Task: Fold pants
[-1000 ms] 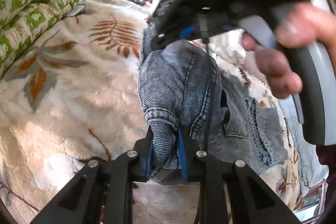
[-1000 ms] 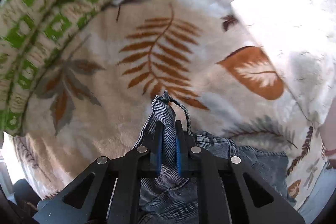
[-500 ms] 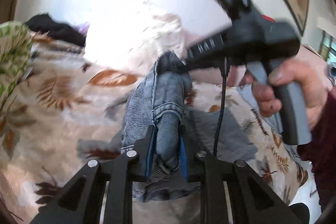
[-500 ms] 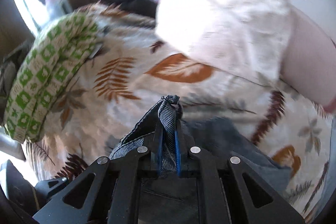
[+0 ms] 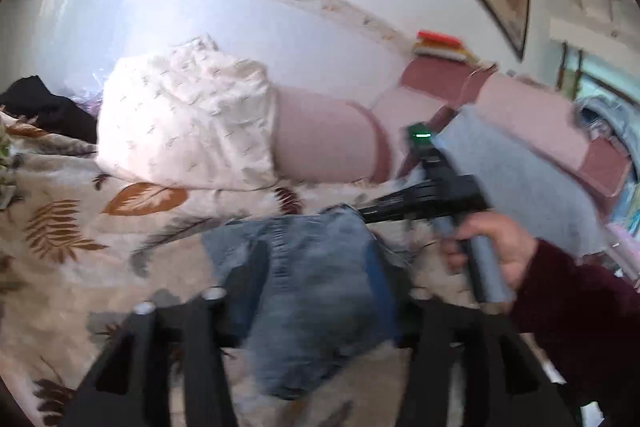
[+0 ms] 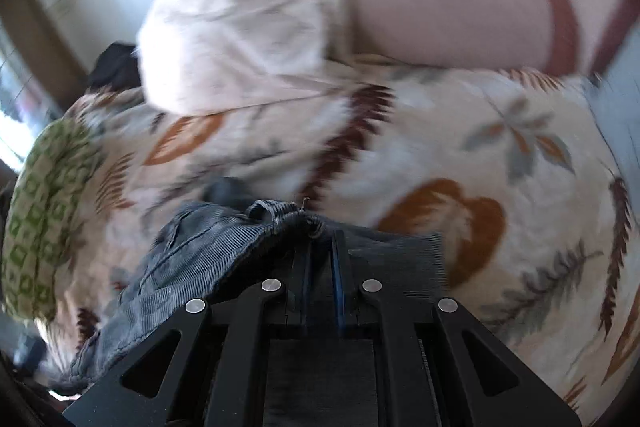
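Note:
Blue-grey denim pants (image 5: 304, 327) lie bunched on a leaf-print blanket (image 5: 60, 267). My left gripper (image 5: 318, 259) is low over them, its jaws opening wide. The denim sits loosely between its fingers (image 5: 256, 263) and the picture is blurred. In the left wrist view a hand (image 5: 492, 251) in a dark red sleeve holds my right gripper (image 5: 362, 213) at the far edge of the denim. In the right wrist view my right gripper (image 6: 320, 247) is shut on a hem of the pants (image 6: 192, 259), which trail down to the left.
A white pillow (image 5: 184, 123) and a pink bolster (image 5: 324, 135) lie against the wall behind the blanket. A green patterned quilt (image 6: 40, 219) is rolled at the left edge. A black garment (image 5: 44, 107) sits at the far left, a grey sheet (image 5: 512, 179) at the right.
My left jaws have spread apart from their clamp on the denim, and that view has tipped up toward the wall. My right gripper has swung right across the blanket, still clamped on the hem.

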### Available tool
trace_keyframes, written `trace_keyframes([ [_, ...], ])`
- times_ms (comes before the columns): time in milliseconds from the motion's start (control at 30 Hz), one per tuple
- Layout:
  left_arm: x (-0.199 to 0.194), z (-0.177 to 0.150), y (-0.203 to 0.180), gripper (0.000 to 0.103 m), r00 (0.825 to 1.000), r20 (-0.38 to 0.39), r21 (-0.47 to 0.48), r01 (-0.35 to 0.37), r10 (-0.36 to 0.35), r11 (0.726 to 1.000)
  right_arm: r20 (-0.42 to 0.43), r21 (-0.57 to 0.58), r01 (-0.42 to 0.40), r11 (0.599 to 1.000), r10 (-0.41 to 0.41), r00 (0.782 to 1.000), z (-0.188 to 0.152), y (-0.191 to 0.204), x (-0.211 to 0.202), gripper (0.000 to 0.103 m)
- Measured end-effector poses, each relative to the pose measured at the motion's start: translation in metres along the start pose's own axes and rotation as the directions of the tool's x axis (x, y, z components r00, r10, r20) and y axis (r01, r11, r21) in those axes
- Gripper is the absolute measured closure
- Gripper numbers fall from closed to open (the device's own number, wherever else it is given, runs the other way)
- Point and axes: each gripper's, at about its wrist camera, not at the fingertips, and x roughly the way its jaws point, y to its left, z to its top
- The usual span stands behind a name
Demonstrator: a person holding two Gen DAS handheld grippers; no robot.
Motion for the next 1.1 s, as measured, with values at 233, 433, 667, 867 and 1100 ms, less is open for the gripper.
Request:
trace_keyframes([
  [233,0.086,-0.036,0.013,0.047,0.959,-0.273,-0.006,-0.088,0.083,0.996,0.047,0.16,-0.019,0.987,0.012,0.999,-0.016,-0.078,-0.011,0.094],
  [433,0.088,-0.042,0.005,0.046,0.961,-0.274,-0.068,-0.048,0.028,0.996,0.012,0.137,-0.369,0.919,0.371,0.929,-0.054,-0.057,-0.042,0.054],
  [667,0.089,-0.044,0.008,0.045,0.961,-0.276,-0.115,-0.038,0.005,0.993,-0.046,0.055,-0.376,0.925,0.378,0.925,-0.079,-0.018,-0.027,0.037],
  [867,0.087,-0.045,0.006,0.042,0.96,-0.28,-0.119,-0.047,0.012,0.992,-0.128,0.182,-0.436,0.881,0.461,0.878,-0.092,-0.026,0.021,0.037],
  [1100,0.084,-0.044,0.013,0.037,0.959,-0.283,-0.164,-0.024,-0.024,0.986,-0.12,0.157,-0.442,0.883,0.462,0.879,-0.111,-0.013,0.003,0.089],
])
